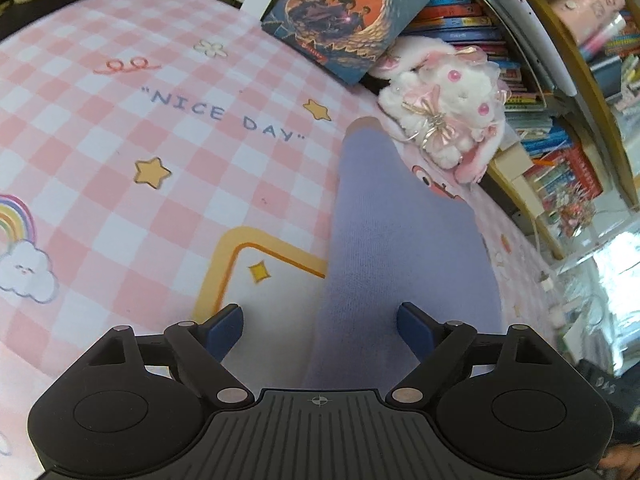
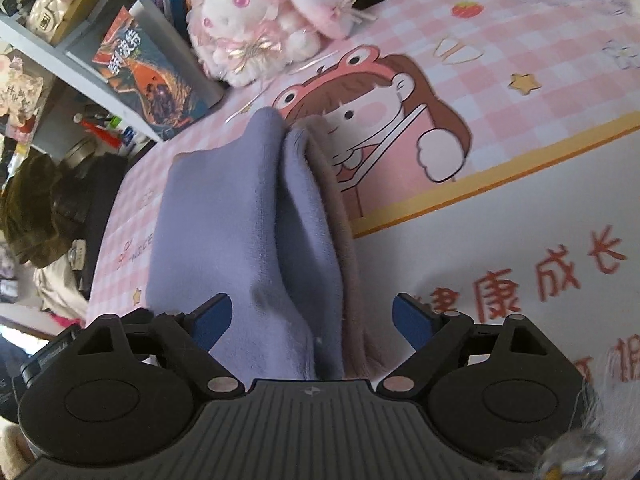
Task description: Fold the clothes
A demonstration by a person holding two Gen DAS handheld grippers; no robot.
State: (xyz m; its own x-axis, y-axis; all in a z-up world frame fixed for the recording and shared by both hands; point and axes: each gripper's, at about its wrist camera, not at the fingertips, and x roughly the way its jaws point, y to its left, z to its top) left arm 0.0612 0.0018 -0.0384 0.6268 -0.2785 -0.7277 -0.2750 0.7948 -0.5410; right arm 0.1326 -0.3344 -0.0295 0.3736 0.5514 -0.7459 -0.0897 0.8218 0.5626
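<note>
Evidently the garment [image 2: 240,220] is behaving as soft, light, floppy fleece; judged best pinched at a doubled edge or corner, both layers together. It is showing lavender outside with a brownish lining, lying in long folds on the pink checked mat [image 1: 120,140]. Left gripper [image 1: 320,330] and right gripper [image 2: 312,320] are both gaping, straddling cloth, clamping nothing. A plush rabbit [image 2: 256,12] is sitting beyond.
</note>
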